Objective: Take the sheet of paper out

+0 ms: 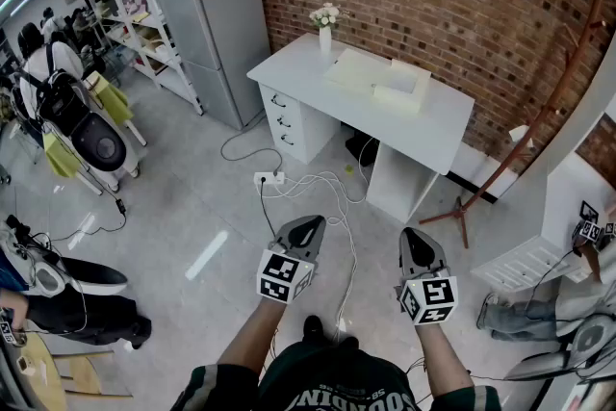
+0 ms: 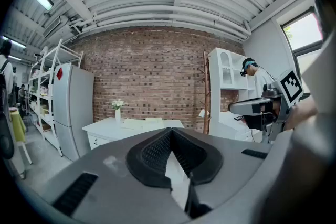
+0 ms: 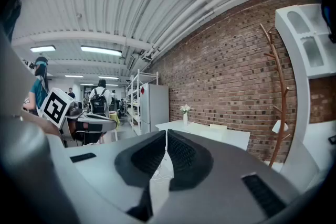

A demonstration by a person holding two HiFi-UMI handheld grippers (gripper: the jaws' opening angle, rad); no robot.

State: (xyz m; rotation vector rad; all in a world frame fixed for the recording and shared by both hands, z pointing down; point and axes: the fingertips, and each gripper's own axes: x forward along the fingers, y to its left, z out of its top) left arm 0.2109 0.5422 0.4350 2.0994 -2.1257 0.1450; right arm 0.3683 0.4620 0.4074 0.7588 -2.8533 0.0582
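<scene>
Head view looks down on two tools held side by side over the grey floor (image 1: 183, 207). The left hand-held gripper (image 1: 310, 224) and the right hand-held gripper (image 1: 414, 236) are each clenched with nothing between the jaws. Well apart from both, the sheet of paper (image 1: 358, 69) lies flat on the white tabletop (image 1: 438, 135), beside a vase of flowers (image 1: 325, 26).

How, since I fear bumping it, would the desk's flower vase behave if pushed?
The vase looks tall and slim, so it would probably tip easily. It stands near the desk edge, so it might fall off.
</scene>
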